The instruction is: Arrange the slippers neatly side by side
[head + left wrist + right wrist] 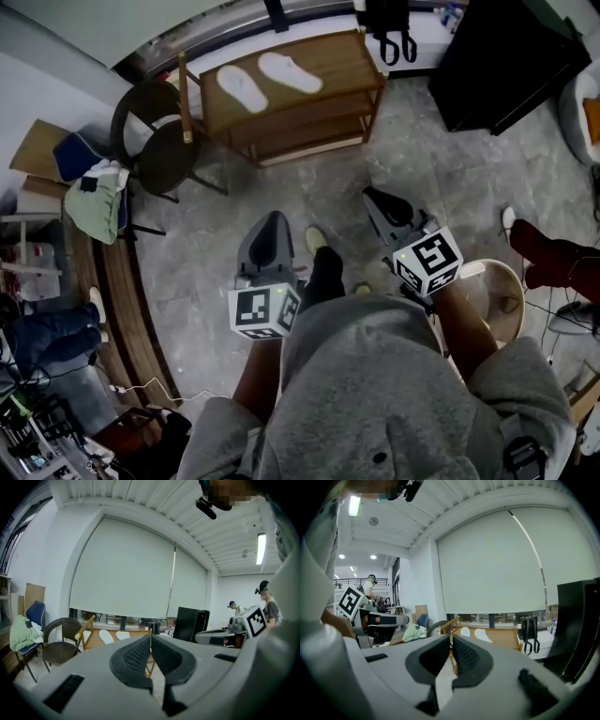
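Two white slippers (242, 88) (291, 71) lie apart on the top board of a wooden rack (356, 70) across the floor; the left one sits at an angle to the other. Both show small in the left gripper view (106, 636) and in the right gripper view (480, 634). My left gripper (274, 218) and right gripper (374, 196) hang in front of my body, well short of the rack. Each is shut with nothing between its pads (138, 655) (465, 655).
A dark wicker chair (153, 141) stands left of the rack, with a blue chair draped in green cloth (97, 199) beyond it. A black cabinet (506, 58) and a hanging black bag (390, 36) are at the right. Other people stand at both sides (548, 249).
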Demonstrator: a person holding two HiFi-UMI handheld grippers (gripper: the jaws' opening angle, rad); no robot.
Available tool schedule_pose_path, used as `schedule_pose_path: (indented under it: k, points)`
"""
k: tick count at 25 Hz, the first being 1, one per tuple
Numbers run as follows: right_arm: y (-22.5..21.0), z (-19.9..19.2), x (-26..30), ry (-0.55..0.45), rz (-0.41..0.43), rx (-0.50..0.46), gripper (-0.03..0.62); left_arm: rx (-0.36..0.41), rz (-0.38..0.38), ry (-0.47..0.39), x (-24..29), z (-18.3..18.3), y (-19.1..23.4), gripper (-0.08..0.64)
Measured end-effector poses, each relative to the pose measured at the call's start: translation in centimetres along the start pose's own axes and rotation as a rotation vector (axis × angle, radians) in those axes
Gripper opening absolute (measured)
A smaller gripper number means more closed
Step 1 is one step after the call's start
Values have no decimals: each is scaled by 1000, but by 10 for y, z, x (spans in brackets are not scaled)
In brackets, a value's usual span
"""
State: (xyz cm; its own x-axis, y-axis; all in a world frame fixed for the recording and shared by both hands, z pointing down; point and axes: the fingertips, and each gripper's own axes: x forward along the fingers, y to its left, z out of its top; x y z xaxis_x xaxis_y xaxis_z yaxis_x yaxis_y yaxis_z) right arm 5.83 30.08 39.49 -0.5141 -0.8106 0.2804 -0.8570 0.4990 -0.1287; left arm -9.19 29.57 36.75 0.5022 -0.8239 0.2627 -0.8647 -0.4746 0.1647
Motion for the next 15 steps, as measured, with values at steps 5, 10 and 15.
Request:
schedule_pose_path:
  k: [5,10,15]
  points:
    - [-14,23,45,4,7,2,37,-4,-11,5,41,22,28,18]
    - [-23,36,82,20,4,18,37,-15,-23,4,67,38,54,18]
    - [-34,49,119,35,-8,20,36,-29,-8,-1,90,53,90,18]
